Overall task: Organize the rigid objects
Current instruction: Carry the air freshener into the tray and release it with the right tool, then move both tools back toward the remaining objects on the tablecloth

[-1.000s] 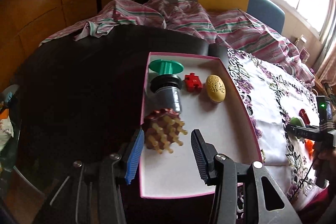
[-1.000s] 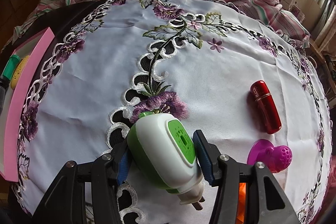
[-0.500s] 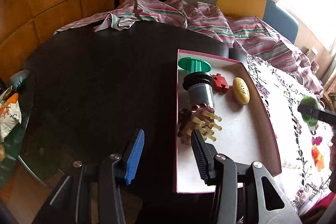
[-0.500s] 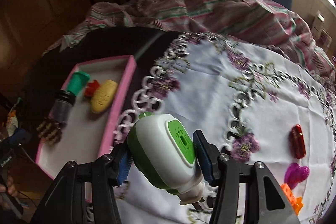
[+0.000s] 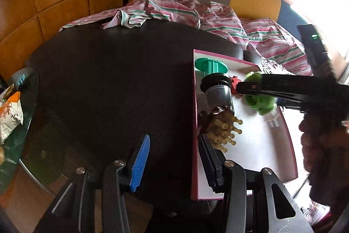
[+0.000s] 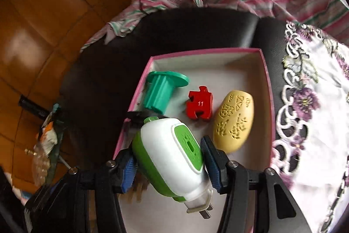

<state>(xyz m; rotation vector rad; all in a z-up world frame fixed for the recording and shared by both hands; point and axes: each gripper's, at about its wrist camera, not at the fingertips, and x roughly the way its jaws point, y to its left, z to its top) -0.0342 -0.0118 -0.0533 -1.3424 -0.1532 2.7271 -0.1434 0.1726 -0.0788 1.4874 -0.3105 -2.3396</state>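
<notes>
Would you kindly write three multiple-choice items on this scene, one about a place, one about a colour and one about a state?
1. Where does the yellow egg-shaped piece lie?
A. In the pink-rimmed tray
B. On the embroidered cloth
C. On the bare dark table

2. What colour is the puzzle piece marked 11?
A. Blue
B. Red
C. White

3. How is the right hand-held gripper?
A. Open and empty
B. Shut on the green-and-white plug-in device
C. Shut on the teal spool

Answers: 1 A, it rests on the tray's white floor beside the puzzle piece. 2 B, its face is plainly red. 3 B, both pads press the device's sides, above the tray.
</notes>
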